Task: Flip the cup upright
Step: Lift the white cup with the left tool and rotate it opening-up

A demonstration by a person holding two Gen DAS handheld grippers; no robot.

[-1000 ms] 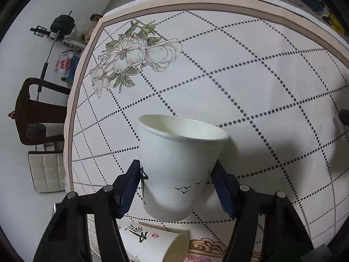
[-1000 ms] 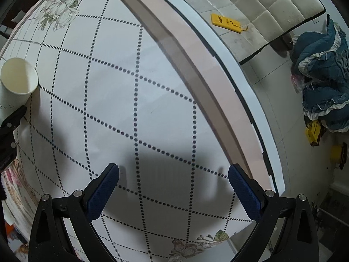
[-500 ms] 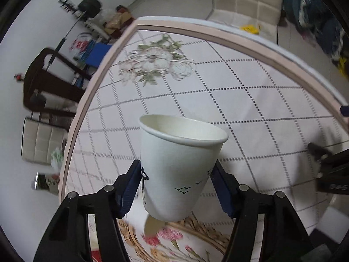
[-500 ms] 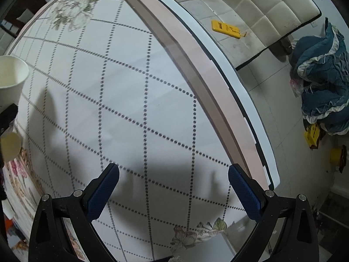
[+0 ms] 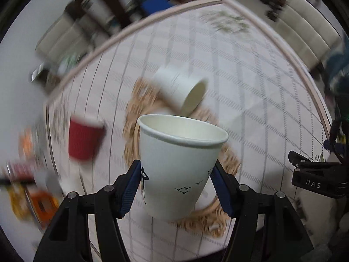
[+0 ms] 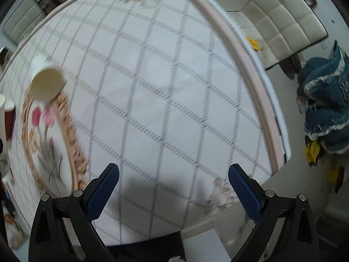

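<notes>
My left gripper (image 5: 176,172) is shut on a white paper cup with small bird prints (image 5: 178,163), held upright with its mouth up, above the table. A second white paper cup (image 5: 182,89) lies on its side on the table beyond it, mouth toward me; it also shows in the right wrist view (image 6: 47,83). A red ribbed cup (image 5: 84,140) stands upright at the left. My right gripper (image 6: 173,185) is open and empty above the table's near right part; its body shows at the right edge of the left wrist view (image 5: 316,180).
The table (image 6: 174,87) has a white cloth with a dotted diamond grid and a round floral medallion (image 6: 50,148). A cream padded chair (image 6: 281,21) and blue clothing (image 6: 322,113) lie off the table's right edge. Blurred clutter sits at the left (image 5: 28,187).
The left gripper has swung with the held cup, so the lying cup and the red cup have come into view. The right gripper's view has shifted and blurred; its jaws stay open.
</notes>
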